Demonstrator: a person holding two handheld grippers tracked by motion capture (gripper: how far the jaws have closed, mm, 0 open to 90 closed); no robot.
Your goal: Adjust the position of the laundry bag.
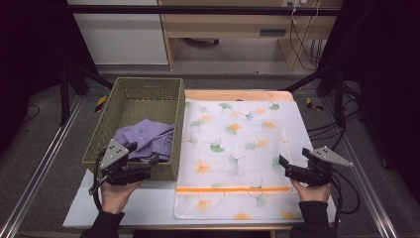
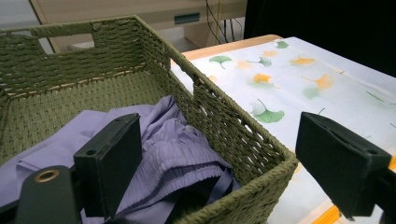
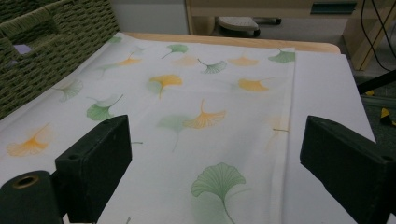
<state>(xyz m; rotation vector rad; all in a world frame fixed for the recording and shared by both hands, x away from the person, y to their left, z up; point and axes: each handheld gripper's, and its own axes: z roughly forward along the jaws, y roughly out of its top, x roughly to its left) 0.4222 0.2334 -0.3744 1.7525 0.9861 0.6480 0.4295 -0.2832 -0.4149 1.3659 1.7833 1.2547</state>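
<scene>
On the left side of the desk (image 1: 148,203) stands a green woven basket (image 1: 141,94), and in its near half lies a crumpled lilac garment (image 1: 147,139). The left gripper (image 1: 143,161) sits at the basket's near right corner, held in the person's left hand (image 1: 115,194). Its fingers (image 2: 112,163) stand wide apart with nothing between the pads. In the left gripper view one finger hangs just over the lilac garment inside the basket, while the other is outside the basket's right wall, over the printed cloth; the basket's near right corner lies between the two. Whether the inner finger touches the fabric cannot be told.

Just right of the basket, touching its right wall, a white laundry bag (image 1: 233,148) printed with green and orange ginkgo leaves lies flat on a white board (image 1: 307,124) that covers the desk. An orange zipper strip (image 1: 233,189) runs across its near end.

At the bag's near right edge is the right gripper (image 1: 283,166), held in the person's right hand (image 1: 311,191) and pointing left across the bag. Its fingers (image 3: 95,163) are also spread wide and hold nothing. In the right gripper view the bag's right edge runs between them, below the pads, with a green leaf print near the middle.
</scene>
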